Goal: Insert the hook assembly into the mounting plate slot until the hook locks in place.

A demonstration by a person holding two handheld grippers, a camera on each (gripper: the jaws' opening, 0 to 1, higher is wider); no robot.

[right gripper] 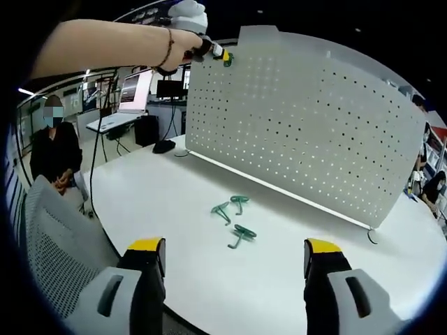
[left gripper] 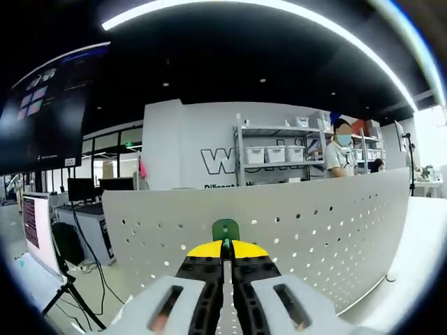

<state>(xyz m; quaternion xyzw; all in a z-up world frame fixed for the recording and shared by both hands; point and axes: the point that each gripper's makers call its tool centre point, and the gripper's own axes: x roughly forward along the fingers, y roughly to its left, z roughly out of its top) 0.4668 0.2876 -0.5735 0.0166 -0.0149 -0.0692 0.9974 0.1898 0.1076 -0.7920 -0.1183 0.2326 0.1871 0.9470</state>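
In the left gripper view, the left claw point(left gripper: 225, 259) has its yellow-tipped jaws pressed together on a green hook point(left gripper: 225, 229), which pokes up just above the jaw tips, right at the top edge of the white perforated mounting plate point(left gripper: 314, 230). Whether the hook sits in a slot cannot be told. In the right gripper view the same left claw point(right gripper: 222, 56) is held by a person's hand point(right gripper: 183, 43) at the plate's point(right gripper: 307, 118) upper left corner, a speck of green at its tip. The plate stands upright on the white surface point(right gripper: 160, 202). Two more green hooks point(right gripper: 230, 207) and point(right gripper: 241, 236) lie loose on the surface in front of the plate, close together. The right claw point(right gripper: 234, 262) hangs over the near edge, its jaws wide apart, gripping nothing. A seated person point(right gripper: 56, 150) is at the left, beyond the surface.
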